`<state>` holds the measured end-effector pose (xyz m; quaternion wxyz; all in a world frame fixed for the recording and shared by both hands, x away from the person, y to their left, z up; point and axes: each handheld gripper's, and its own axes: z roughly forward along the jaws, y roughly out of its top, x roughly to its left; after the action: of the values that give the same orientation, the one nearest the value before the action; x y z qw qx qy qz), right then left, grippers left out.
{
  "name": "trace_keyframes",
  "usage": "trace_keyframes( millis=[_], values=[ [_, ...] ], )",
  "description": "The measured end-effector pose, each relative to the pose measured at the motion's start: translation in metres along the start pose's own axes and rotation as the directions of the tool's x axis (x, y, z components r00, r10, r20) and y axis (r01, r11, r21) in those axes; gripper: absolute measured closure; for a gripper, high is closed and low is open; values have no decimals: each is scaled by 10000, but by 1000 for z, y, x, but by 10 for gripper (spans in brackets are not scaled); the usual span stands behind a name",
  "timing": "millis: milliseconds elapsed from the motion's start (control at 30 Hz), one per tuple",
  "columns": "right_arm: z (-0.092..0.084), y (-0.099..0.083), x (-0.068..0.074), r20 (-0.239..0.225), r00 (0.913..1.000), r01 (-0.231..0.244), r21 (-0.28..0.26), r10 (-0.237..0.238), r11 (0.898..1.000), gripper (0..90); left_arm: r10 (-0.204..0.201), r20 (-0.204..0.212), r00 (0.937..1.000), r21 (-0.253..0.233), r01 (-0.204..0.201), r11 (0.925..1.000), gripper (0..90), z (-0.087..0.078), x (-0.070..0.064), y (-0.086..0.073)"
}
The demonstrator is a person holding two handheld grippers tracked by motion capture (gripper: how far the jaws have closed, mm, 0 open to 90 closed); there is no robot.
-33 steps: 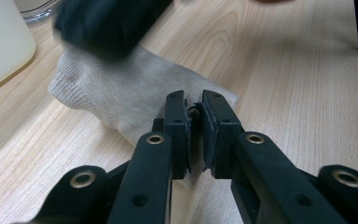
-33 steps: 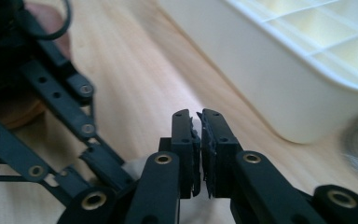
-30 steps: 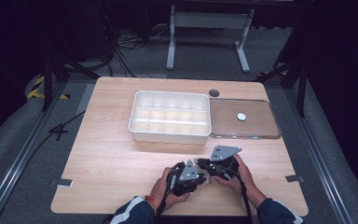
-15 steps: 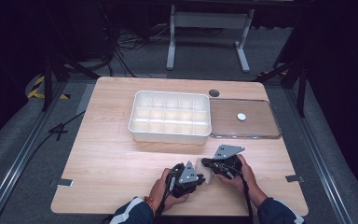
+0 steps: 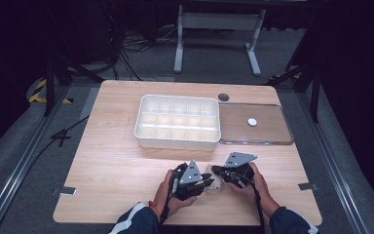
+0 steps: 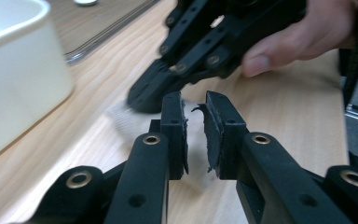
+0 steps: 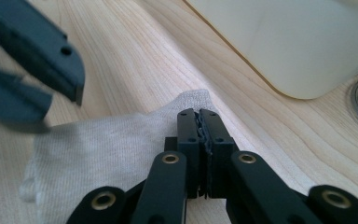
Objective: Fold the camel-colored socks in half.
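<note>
A small white knitted cloth (image 5: 215, 182) lies near the table's front edge, between my two grippers. My left gripper (image 5: 206, 182) points right at it. In the left gripper view its jaws (image 6: 195, 105) have just been opening and stand a narrow gap apart; the cloth (image 6: 121, 119) lies beyond and below them, not pinched. My right gripper (image 5: 216, 171) points left, its tips down on the cloth (image 7: 107, 144). In the right gripper view its pads (image 7: 199, 114) meet over the cloth's edge, and I cannot tell if fabric is caught. The other gripper (image 7: 65, 95) hovers at upper left.
A white compartment tray (image 5: 175, 142) stands mid-table behind the hands. To its right lies a clear lid (image 5: 272, 134) with a white knob (image 5: 252, 122). A round cable hole (image 5: 223, 97) sits near the back edge. Bare wood stretches to the left.
Both hands stay almost in place. The two grippers have drawn slightly apart, and a bit more of the white cloth shows between them.
</note>
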<state>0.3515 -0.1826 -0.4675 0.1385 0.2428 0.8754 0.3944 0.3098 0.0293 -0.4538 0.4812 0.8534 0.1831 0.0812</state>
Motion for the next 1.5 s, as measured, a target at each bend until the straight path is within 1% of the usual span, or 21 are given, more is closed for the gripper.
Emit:
trace_keyframes(
  millis=[33, 67, 133, 233, 300, 433, 567, 733, 833, 967, 1033, 1100, 1133, 1167, 1233, 1300, 1333, 1367, 1433, 1467, 1500],
  values=[
    [0, 0, 0, 21, 10000, 15, 0, -15, 10000, 881, 59, 133, 9999, 13, -59, 10000, 769, 3, -2, 0],
    [0, 0, 1, 39, 10000, 54, -19, -54, 10000, 881, 276, 213, 9994, 112, -279, 9995, 764, 7, -5, 0],
    [0, 0, 1, 95, 9999, 92, -32, -92, 10000, 880, 301, 339, 9990, 480, -317, 9983, 763, 13, -9, -3],
    [-1, 0, 1, 57, 9999, 125, -24, -125, 9999, 876, 509, 349, 9981, 921, -539, 9943, 765, 21, -12, -9],
    [-2, 0, 1, 22, 9999, 98, -14, -98, 10000, 852, 578, 340, 9977, 954, -608, 9936, 774, 24, -14, -12],
    [-5, -2, -5, 385, 9992, 80, 142, -85, 9999, 838, 619, 328, 9975, 977, -649, 9931, 788, 24, -14, -13],
    [-7, -5, -14, 591, 9980, -229, 244, 214, 9994, 839, 505, 356, 9981, 949, -537, 9940, 791, 24, -13, -15],
    [-10, -7, -19, 993, 9943, -425, 469, 377, 9980, 841, 586, 364, 9976, 956, -619, 9935, 796, 25, -14, -15],
    [-18, -6, -25, 1205, 9908, -651, 210, 621, 9977, 837, 617, 351, 9975, 977, -648, 9931, 799, 25, -14, -15],
    [-32, -1, -24, 860, 9919, -889, -603, 939, 9942, 805, 572, 353, 9977, 962, -604, 9935, 799, 25, -15, -15],
    [-36, 2, -19, 630, 9957, -614, -906, 673, 9940, 791, 607, 365, 9975, 944, -639, 9935, 799, 25, -15, -15],
    [-36, 5, -13, 149, 9984, -530, -1080, 550, 9927, 784, 658, 349, 9972, 986, -689, 9927, 799, 25, -15, -14],
    [-34, 6, -9, 2, 9994, -356, -1014, 358, 9942, 790, 658, 349, 9972, 986, -689, 9927, 799, 25, -15, -14],
    [-34, 6, -9, 2, 9994, -356, -1014, 358, 9942, 790, 661, 337, 9972, 993, -692, 9926, 799, 25, -16, -15],
    [-26, 7, 0, -414, 9990, 122, -675, -151, 9976, 814, 689, 353, 9970, 975, -721, 9926, 799, 26, -16, -15],
    [-19, 7, 5, -448, 9982, 394, -313, -408, 9987, 829, 666, 355, 9971, 894, -695, 9936, 800, 26, -16, -15],
    [-16, 5, 6, -382, 9981, 473, -131, -477, 9988, 829, 686, 343, 9971, 1017, -718, 9922, 800, 26, -16, -15],
    [-12, 2, 2, -226, 9989, 422, 158, -418, 9990, 826, 700, 354, 9969, 1038, -733, 9919, 801, 25, -15, -15],
    [-10, -1, -2, -93, 9994, 324, 290, -322, 9991, 824, 701, 339, 9970, 1032, -733, 9920, 801, 26, -16, -15],
    [-10, -4, -9, 81, 10000, 23, 392, -26, 9992, 819, 759, 336, 9965, 991, -789, 9919, 801, 26, -16, -14],
    [-10, -4, -9, 81, 10000, 23, 392, -26, 9992, 819, 759, 336, 9965, 991, -789, 9919, 801, 26, -16, -14]
  ],
)
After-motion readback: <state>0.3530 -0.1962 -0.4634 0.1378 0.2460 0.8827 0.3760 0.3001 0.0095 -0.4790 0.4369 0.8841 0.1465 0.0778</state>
